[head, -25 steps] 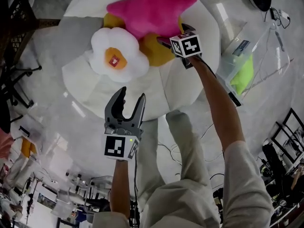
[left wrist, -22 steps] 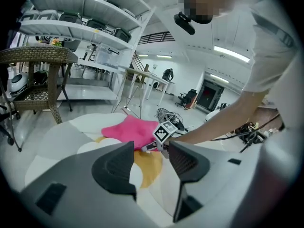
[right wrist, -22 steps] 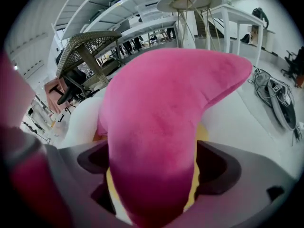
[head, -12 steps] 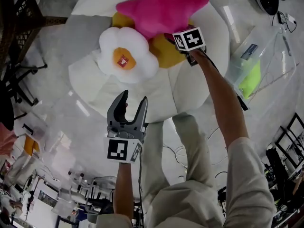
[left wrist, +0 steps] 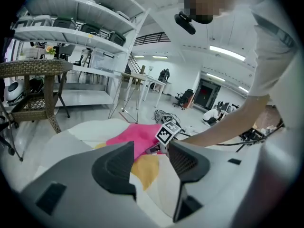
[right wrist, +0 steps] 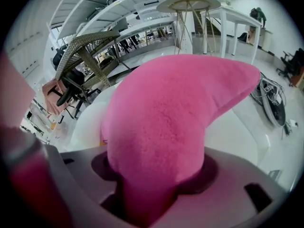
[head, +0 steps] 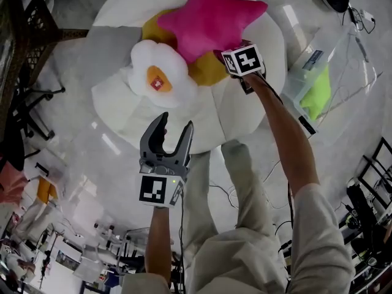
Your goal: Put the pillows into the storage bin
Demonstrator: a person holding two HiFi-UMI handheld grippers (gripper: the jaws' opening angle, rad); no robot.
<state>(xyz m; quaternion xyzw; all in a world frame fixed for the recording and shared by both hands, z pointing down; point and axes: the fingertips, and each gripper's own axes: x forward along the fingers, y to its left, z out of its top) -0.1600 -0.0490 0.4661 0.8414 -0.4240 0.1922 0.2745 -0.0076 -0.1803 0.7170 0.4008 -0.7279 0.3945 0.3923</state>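
A pink star pillow [head: 211,18] lies atop a yellow pillow [head: 207,71] on a big white cushion [head: 135,112], next to a white flower pillow [head: 160,72]. My right gripper [head: 233,54] is at the star's near point; its jaws have just been closing, and in the right gripper view that pink point [right wrist: 161,127] is squeezed between them. The right gripper [right wrist: 156,171] is shut on it. My left gripper [head: 175,122] hangs open and holds nothing, nearer to me over the cushion's edge. In the left gripper view its jaws frame the pink pillow [left wrist: 135,137] and yellow pillow [left wrist: 145,169].
A clear storage bin [head: 343,66] stands on the floor to the right of the cushion, with a lime-green thing [head: 315,97] inside. A wicker table [head: 24,23] and a chair stand at the left. Cables [head: 358,17] lie on the floor at the upper right.
The pink star has shifted and tilted on the pile with the right gripper at its point. Both grippers have risen a little.
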